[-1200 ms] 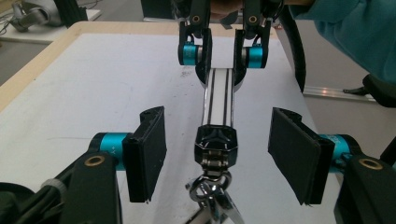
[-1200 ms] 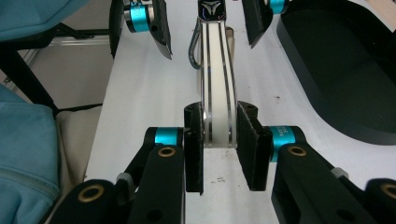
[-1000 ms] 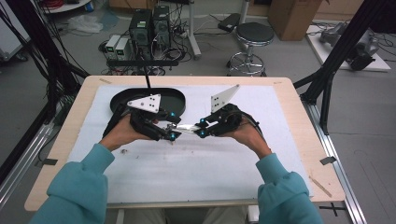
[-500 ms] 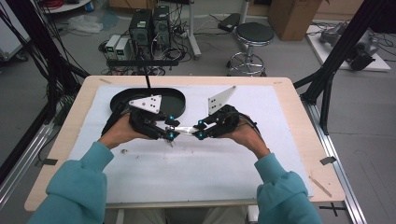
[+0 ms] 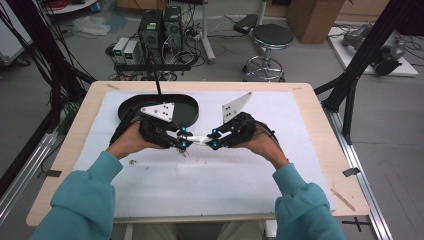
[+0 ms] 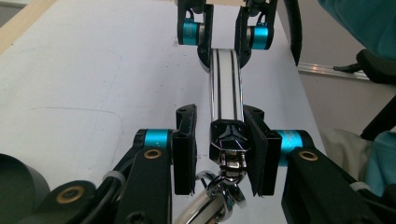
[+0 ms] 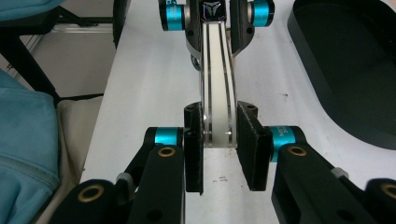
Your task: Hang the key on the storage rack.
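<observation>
Spanning the gap btwn two hand-held tools, a white strap [image 5: 198, 139] w/ black stripes hangs just above the table's white mat [image 5: 210, 175]. Left gripper [image 5: 183, 141] pinches the buckle end [image 6: 229, 140], key ring [image 6: 219, 196] dangling; right gripper [image 5: 214, 140] is clamped on the other end. A black tray [image 5: 186, 106] lies just behind the left gripper, nothing blocking the strap.

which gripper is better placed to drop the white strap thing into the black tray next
Left, probably. The left gripper sits beside the black tray and clamps the strap at its metal clasp end. The right gripper holds the far end, farther from the tray.
</observation>
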